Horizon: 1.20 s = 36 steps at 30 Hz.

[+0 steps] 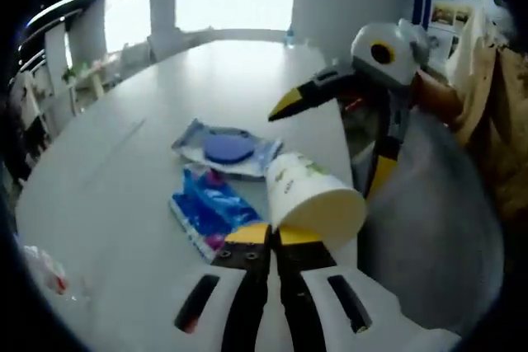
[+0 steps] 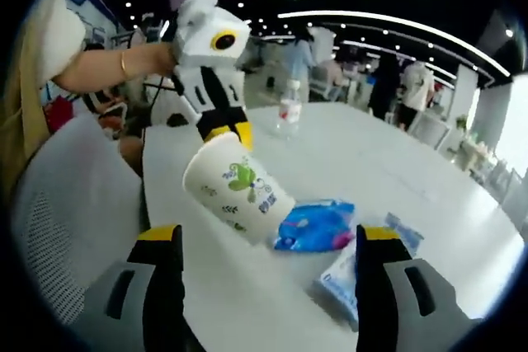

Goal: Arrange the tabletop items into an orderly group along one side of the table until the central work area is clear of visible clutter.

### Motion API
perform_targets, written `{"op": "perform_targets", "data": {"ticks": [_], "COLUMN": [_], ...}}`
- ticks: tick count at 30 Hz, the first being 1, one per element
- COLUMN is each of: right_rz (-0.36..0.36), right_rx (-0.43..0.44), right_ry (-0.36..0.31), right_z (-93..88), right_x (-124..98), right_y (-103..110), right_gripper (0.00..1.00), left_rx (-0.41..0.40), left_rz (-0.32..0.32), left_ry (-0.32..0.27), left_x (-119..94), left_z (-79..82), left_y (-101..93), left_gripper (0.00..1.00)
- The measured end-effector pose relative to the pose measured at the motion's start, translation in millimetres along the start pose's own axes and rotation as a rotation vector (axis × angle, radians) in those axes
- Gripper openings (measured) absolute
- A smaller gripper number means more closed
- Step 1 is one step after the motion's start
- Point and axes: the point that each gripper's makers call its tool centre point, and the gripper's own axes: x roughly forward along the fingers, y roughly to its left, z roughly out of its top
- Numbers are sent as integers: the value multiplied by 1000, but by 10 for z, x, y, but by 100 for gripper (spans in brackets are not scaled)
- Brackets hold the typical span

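We see the left gripper [image 1: 272,241] with its 2 yellow-tipped jaws drawn together on the rim of a white paper cup [image 1: 313,195], which it holds tilted over the near edge of the white table [image 1: 124,179]. In the right gripper view the same gripper [image 2: 228,133] reaches in from the upper left, a person's hand [image 2: 157,59] behind it, and the cup [image 2: 238,189] hangs from its tips, tilted, green print on its side, its lower end just above or touching the tabletop [image 2: 396,171]; we cannot tell which.

The right gripper [image 2: 268,241] has its 2 jaws spread wide apart with nothing between them, pointing at the cup. In the left gripper view it [image 1: 305,96] comes in from the right, above the cup and clear of the items below.

Just beside the cup lies a blue tissue pack [image 1: 210,208], and just beyond that a flat wipes pack [image 1: 227,150] with a round blue lid; the 2 packs touch or overlap at their edges. From the right gripper view the blue pack [image 2: 318,224] sits right beside the cup and the wipes pack [image 2: 351,274] lies nearer the right jaw.

Farther out, a clear water bottle [image 2: 288,109] stands upright well apart from the group. A crumpled clear wrapper [image 1: 45,269] lies at the table's left edge. A grey chair [image 2: 70,204] stands beside the table
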Motion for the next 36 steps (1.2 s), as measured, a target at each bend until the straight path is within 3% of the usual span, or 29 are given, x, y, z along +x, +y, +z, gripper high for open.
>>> {"op": "perform_targets", "data": {"ticks": [6,14,24,28,36], "right_rz": [73,118,152,158,166], "right_rx": [-65,-139,-205,-273,-323], "right_ry": [-19,2,23,57,84], "right_z": [96,95,71,2,-49], "right_x": [93,164,225,248,263], "right_y": [113,214,309,351,388], "right_gripper": [77,75,69,61,49], "left_rx": [17,24,28,31,20], "left_rz": [-14,-32,-61,-73,-80], "left_ry": [39,95,105,102,112], "left_x": [-16,-49,-24,-10,-9], "left_z": [-47,-112,-66,-51,-20], "left_y": [-29,-51,-142,-194,-217], "left_gripper": [0,0,0,0,0]}}
